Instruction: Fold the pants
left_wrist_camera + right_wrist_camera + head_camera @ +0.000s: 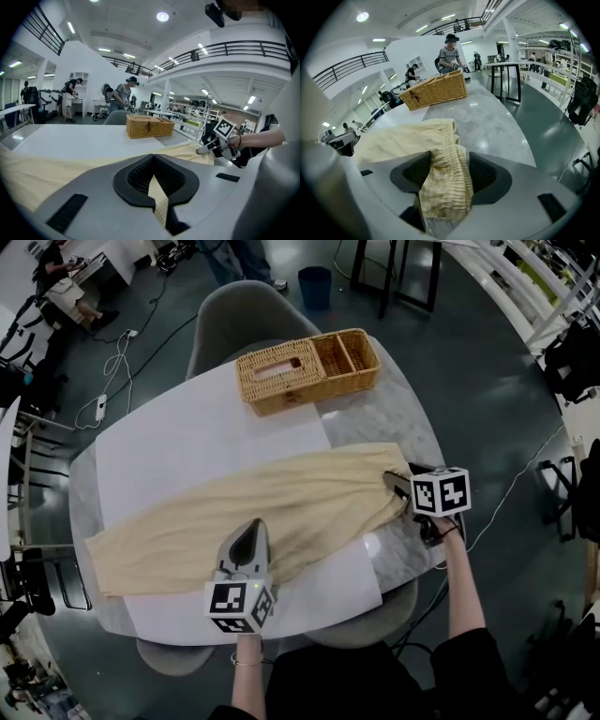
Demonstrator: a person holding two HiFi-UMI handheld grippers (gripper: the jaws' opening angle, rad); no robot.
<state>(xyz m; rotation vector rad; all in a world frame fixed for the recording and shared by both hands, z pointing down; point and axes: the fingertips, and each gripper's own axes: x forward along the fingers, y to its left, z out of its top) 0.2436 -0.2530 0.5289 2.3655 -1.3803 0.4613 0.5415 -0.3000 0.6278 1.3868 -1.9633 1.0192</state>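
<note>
Cream-yellow pants (281,507) lie stretched across the oval marble table (403,409), mostly on a white sheet (187,442), with the legs running toward my left and the elastic waistband (445,173) at the right end, over bare marble. My left gripper (250,532) sits on the near edge of the cloth about midway along its length; its jaws are drawn nearly together, and a strip of the yellow fabric fills the narrow slit between them. My right gripper (394,482) is at the waistband end, pointing steeply down, jaws spread wide. The gathered waistband lies loosely between the pads (bunched and folded over itself), and neither pad presses on it. A wicker basket (309,367) with two small open compartments at its right end stands at the far side of the table, apart from the pants
</note>
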